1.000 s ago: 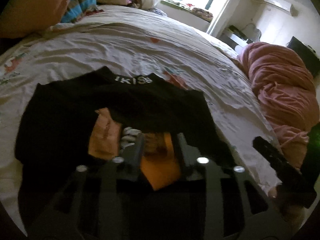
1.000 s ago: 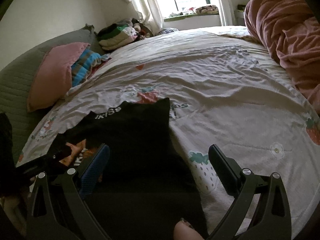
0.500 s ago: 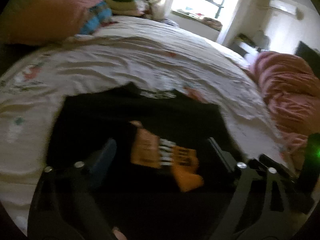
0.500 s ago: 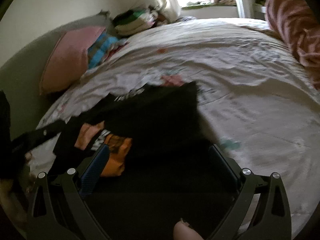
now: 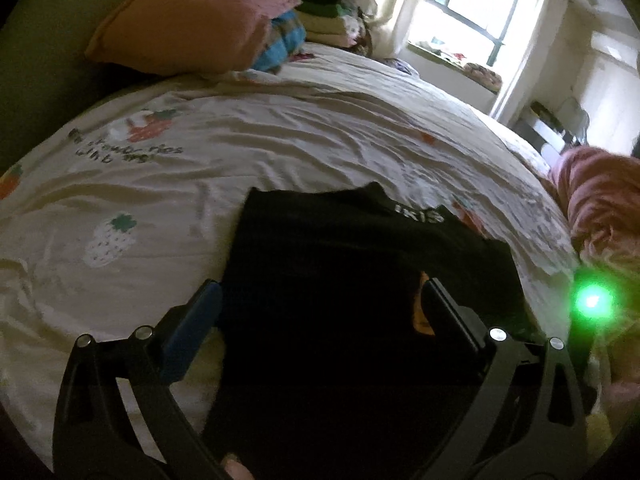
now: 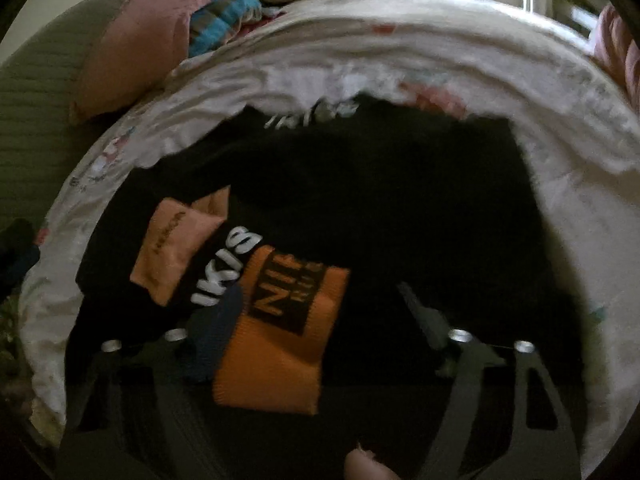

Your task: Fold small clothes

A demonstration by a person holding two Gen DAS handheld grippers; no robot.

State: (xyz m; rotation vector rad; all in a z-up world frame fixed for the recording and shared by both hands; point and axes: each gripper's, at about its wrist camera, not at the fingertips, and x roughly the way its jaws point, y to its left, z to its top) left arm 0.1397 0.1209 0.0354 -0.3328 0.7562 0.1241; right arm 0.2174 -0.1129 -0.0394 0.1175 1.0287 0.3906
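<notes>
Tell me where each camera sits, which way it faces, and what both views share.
Left wrist: rides the left gripper, looking along its open fingers across the bed toward the window; a fingertip shows at the bottom edge.
Right wrist: rides the right gripper, tilted down close over the black garment and its orange cuff; a fingertip shows below.
Shared: the black garment, the pink pillow and the bed.

Black garment (image 6: 400, 200), orange panels (image 6: 280, 340)
</notes>
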